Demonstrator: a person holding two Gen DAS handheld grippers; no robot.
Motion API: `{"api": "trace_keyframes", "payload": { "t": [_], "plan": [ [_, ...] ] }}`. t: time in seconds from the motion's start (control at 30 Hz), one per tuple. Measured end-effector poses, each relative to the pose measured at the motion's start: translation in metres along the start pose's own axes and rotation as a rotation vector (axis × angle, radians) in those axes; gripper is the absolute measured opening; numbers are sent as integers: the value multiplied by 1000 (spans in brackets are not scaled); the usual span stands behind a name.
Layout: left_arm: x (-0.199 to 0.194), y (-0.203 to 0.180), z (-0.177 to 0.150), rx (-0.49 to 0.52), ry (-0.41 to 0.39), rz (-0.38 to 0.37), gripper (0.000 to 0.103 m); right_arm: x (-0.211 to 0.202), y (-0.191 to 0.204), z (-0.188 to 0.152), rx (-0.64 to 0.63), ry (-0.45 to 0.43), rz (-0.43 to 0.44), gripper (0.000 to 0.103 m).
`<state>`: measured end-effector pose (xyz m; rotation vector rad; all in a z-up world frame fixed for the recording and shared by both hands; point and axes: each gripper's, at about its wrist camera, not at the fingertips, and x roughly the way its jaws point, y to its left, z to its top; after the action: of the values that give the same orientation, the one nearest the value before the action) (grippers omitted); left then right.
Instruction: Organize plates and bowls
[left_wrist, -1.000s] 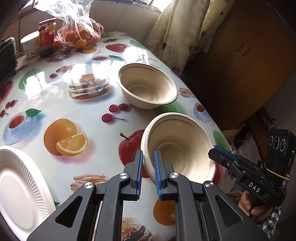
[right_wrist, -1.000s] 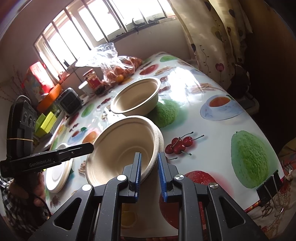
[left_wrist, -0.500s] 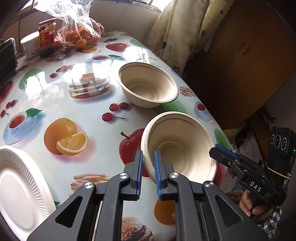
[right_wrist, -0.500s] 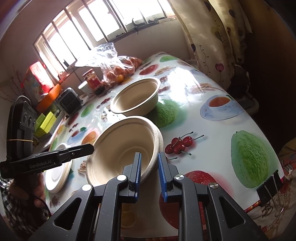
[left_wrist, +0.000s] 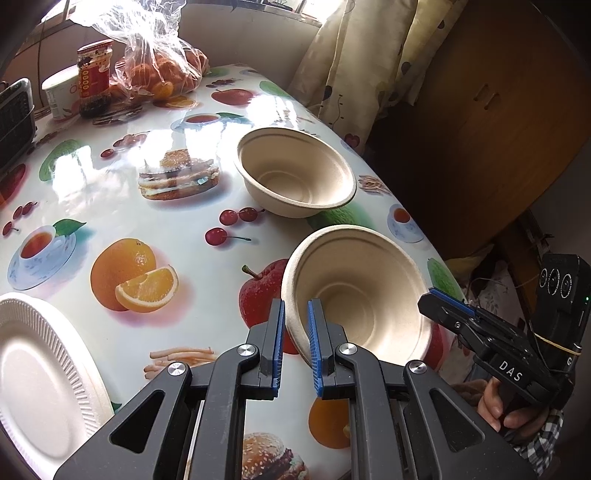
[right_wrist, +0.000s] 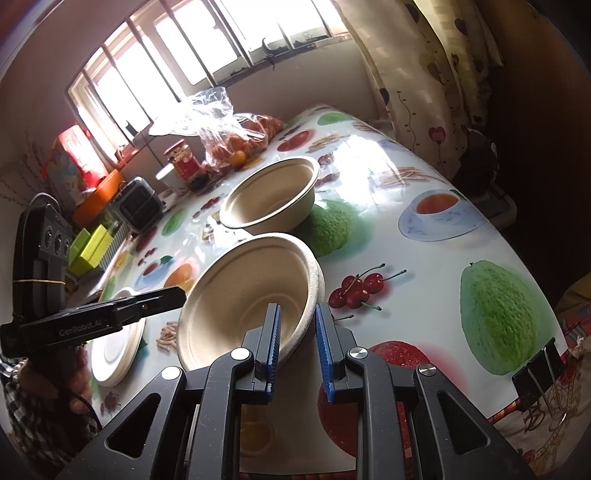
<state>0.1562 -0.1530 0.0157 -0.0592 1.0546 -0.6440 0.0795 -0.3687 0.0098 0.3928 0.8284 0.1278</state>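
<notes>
Both the left gripper (left_wrist: 295, 332) and right gripper (right_wrist: 297, 338) clench opposite rims of the tilted beige pulp bowl stack (left_wrist: 362, 291); a second beige bowl (left_wrist: 295, 177) sits behind on the fruit-print bench (left_wrist: 110, 206).

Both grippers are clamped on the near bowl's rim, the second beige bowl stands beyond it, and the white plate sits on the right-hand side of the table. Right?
Not quite: the left wrist view shows the white plate at the table's left side, beside the left gripper. The right gripper and left do clamp the near bowl; the second bowl stands beyond it.
</notes>
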Motion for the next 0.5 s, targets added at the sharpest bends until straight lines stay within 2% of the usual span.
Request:
{"api": "trace_keyframes", "payload": {
  "t": [0.17, 0.33, 0.4, 0.5],
  "plan": [
    [-3, -2, 0, 15, -14, 23, 13, -1, -1, 2, 2, -2, -3, 19],
    [-6, -4, 2, 36, -36, 60, 14, -2, -1, 4, 2, -8, -13, 24],
    [-8, -6, 1, 56, -52, 97, 16, -2, -2, 4, 3, -8, -13, 26],
    [-9, -6, 2, 58, -55, 98, 17, -1, -2, 4, 4, -8, -15, 28]
  ]
}}
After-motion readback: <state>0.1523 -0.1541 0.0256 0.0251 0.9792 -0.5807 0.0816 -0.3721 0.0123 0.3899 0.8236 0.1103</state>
